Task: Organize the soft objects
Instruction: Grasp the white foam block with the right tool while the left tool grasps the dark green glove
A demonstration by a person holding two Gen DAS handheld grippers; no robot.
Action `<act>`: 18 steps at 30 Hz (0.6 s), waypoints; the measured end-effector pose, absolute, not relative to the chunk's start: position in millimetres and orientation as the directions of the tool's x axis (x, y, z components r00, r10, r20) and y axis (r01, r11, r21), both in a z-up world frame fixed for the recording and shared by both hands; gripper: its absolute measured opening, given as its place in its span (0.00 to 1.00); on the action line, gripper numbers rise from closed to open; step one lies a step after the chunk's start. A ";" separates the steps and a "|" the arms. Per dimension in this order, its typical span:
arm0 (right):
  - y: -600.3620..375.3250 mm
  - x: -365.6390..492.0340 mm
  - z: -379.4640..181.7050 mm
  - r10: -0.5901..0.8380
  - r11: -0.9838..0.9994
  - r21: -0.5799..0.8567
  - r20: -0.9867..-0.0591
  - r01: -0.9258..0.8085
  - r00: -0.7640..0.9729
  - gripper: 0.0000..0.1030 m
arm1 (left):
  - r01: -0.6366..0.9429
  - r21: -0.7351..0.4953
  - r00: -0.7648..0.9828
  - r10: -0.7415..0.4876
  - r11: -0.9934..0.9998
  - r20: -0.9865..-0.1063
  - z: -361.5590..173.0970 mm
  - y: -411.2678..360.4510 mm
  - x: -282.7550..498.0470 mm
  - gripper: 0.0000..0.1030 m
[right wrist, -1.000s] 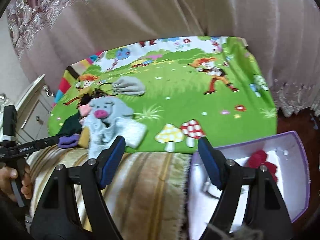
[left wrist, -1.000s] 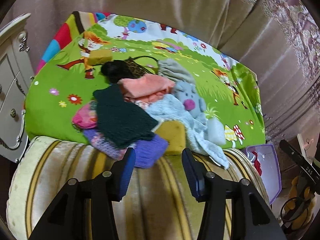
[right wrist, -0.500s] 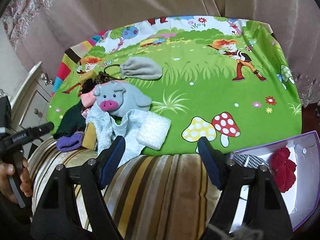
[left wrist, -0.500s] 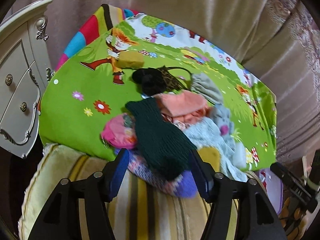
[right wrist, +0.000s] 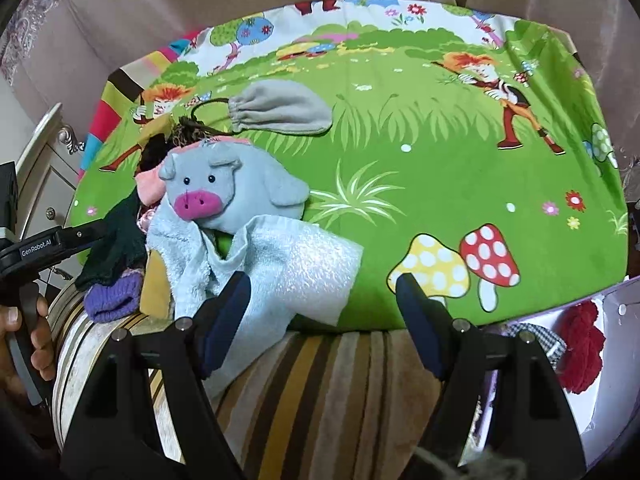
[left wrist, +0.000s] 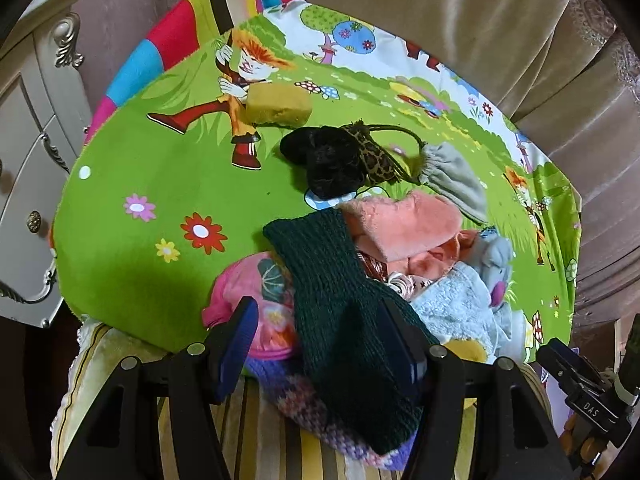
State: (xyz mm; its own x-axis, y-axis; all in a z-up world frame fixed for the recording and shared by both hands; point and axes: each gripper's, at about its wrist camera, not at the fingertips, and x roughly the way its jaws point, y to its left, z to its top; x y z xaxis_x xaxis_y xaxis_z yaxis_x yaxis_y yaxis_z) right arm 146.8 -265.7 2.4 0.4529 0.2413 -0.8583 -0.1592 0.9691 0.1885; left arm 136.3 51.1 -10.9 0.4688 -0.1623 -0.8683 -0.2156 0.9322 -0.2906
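Note:
A pile of soft things lies at the near edge of a cartoon-print cloth (left wrist: 160, 184). A dark green knit piece (left wrist: 340, 320) lies on top, over a pink item (left wrist: 248, 300) and a purple knit piece (left wrist: 320, 420). My left gripper (left wrist: 320, 344) is open, its fingers either side of the green knit. A grey pig toy (right wrist: 228, 192) rests on a light blue towel (right wrist: 280, 272). My right gripper (right wrist: 320, 312) is open and empty, its left finger over the towel's edge. A grey pouch (right wrist: 280, 112) lies further back.
A white box (right wrist: 600, 380) at the right holds a red woolly item (right wrist: 580, 348) and a checked cloth. A yellow sponge (left wrist: 280, 108) and a black fluffy item (left wrist: 328, 160) lie on the cloth. A white cabinet (left wrist: 28, 128) stands left. Curtains hang behind.
Both grippers have moved forward toward the pile. The left gripper's fingers now straddle the green knit piece. The right gripper has swung left, away from the white box, toward the towel.

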 end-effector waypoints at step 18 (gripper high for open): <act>-254.1 176.3 -32.9 0.232 0.971 0.190 -0.903 -0.148 0.361 0.63 | -0.156 -0.208 0.465 -0.114 0.966 -0.878 -17.7 36.4 146.1 0.34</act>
State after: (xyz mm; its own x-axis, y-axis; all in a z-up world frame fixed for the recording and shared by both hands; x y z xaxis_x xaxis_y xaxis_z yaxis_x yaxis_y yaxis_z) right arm 176.3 -254.1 -32.9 0.3614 0.2321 -0.9031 -0.1482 0.9705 0.1902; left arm 146.1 36.4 -17.7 0.4655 -0.1138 -0.8777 -0.1556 0.9657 -0.2078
